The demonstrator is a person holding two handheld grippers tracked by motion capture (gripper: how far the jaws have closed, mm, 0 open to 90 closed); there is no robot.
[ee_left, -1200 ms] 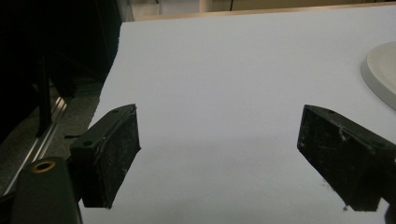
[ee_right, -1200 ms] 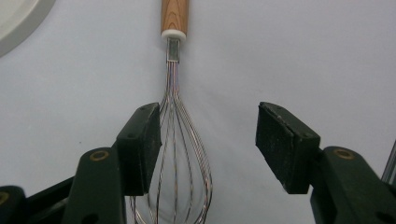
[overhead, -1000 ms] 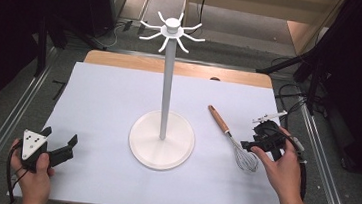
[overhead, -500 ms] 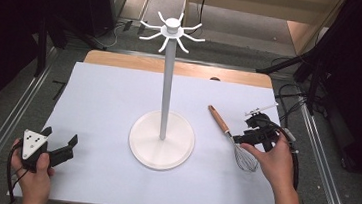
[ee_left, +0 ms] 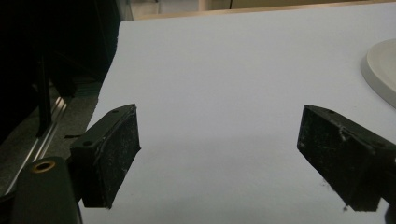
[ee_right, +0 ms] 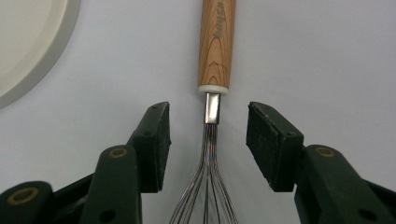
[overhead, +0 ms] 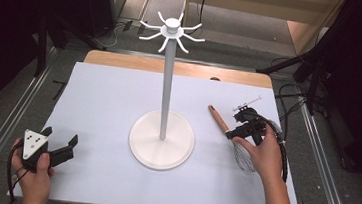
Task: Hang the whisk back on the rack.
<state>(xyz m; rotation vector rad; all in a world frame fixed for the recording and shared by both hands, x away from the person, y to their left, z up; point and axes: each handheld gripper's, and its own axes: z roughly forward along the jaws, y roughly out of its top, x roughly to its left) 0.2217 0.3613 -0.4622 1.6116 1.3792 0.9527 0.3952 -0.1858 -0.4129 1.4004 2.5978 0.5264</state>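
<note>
A whisk (overhead: pixel 230 135) with a wooden handle (ee_right: pixel 217 42) and wire loops (ee_right: pixel 205 186) lies flat on the white table cover, right of the white hook stand (overhead: pixel 167 80). My right gripper (overhead: pixel 234 132) is open and straddles the whisk's metal neck (ee_right: pixel 212 108), one jaw on each side, not touching it. My left gripper (overhead: pixel 59 139) rests at the near left of the table, open wide, with nothing between its fingers (ee_left: pixel 109 151).
The stand's round white base (overhead: pixel 162 139) sits mid-table, and its edge (ee_right: pixel 28 51) lies close to the left of the right gripper. Hook arms (overhead: pixel 172 31) spread from the pole's top. Cables run beside the table's right edge (overhead: pixel 289 100).
The right hand has carried its gripper leftward and forward along the whisk, from over the wire loops to the neck by the handle. The left gripper has stayed put.
</note>
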